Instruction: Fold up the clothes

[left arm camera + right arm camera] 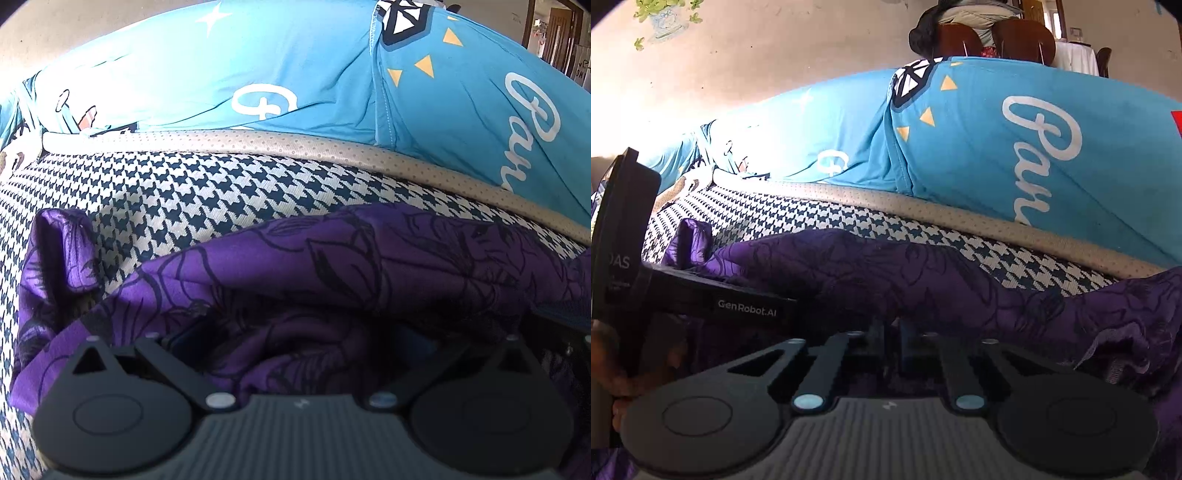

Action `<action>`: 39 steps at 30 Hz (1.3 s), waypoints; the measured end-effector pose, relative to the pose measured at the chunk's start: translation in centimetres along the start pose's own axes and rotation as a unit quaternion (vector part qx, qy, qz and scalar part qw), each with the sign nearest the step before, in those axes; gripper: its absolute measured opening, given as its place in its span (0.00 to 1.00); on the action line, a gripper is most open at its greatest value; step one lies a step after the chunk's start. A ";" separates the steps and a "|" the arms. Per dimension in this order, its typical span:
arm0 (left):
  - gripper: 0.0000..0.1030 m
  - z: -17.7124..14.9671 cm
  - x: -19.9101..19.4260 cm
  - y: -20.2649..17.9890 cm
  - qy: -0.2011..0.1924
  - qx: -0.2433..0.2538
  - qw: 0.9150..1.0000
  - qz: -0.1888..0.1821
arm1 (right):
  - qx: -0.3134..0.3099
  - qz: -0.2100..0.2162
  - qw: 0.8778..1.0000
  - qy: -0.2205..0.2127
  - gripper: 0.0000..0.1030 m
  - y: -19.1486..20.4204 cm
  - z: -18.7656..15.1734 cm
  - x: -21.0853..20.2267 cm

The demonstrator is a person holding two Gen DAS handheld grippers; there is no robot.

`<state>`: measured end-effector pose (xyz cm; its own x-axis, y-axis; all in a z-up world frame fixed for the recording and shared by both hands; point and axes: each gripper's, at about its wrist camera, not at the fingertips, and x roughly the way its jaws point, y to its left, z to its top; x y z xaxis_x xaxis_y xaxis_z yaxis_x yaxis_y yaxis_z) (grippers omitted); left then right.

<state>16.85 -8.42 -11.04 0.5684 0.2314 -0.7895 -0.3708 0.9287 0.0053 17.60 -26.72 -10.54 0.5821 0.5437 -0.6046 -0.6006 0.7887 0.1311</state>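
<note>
1. Purple garment (332, 258) with dark line-drawn flowers lies bunched on the houndstooth cushion (177, 188), near its front edge; folds and a raised tuft of cloth stand up at its left end
2. Left gripper (295, 332) sits buried in the purple cloth; fabric is heaped over and between its fingers, which are wide apart at the linkage, but the tips are covered, so I cannot tell whether the jaws are pressing on anything
3. Right gripper (892, 328) has its jaws brought together, the two fingers almost touching; the tips go under the edge of the purple garment (923, 280) and look pinched on a fold of it
4. Left gripper body (683, 291) shows in the right wrist view as a black bar with white lettering, lying across the left end of the garment; part of a hand (605, 354) holds it at the far left
5. Blue cover (258, 74) with white script and yellow triangles lies behind the cushion, beyond a beige piped edge (295, 142)
6. Wooden chairs (997, 40) and a pale wall stand further back
</note>
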 end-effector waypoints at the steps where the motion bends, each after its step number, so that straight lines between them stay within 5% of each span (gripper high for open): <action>1: 1.00 0.0 -0.1 -0.1 -0.002 0.002 1.000 0.001 | 0.003 -0.003 1.000 -0.009 0.08 -0.1 0.2 -0.2; 13: 1.00 1.4 -2.1 -2.9 -0.058 0.020 0.996 -0.072 | 0.036 -0.021 0.990 -0.134 0.07 -0.2 5.1 -2.7; 25: 1.00 6.7 1.8 -3.3 -0.087 -0.002 0.995 -0.038 | 0.058 0.052 0.976 -0.203 0.05 -0.1 7.4 -2.7; 30: 1.00 7.1 5.1 -1.9 -0.074 -0.008 0.997 0.030 | 0.064 0.020 0.977 -0.202 0.05 -2.1 7.4 -3.1; 39: 1.00 7.9 6.4 -0.3 -0.063 -0.045 0.997 0.010 | 0.074 -0.117 0.980 -0.142 0.10 -11.6 4.9 -3.6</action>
<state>26.38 -4.89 -11.19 0.6456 0.2886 -0.7070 -0.4440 0.8952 -0.0400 25.13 -36.39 -6.09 0.8357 0.3848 -0.3919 -0.3590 0.9227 0.1405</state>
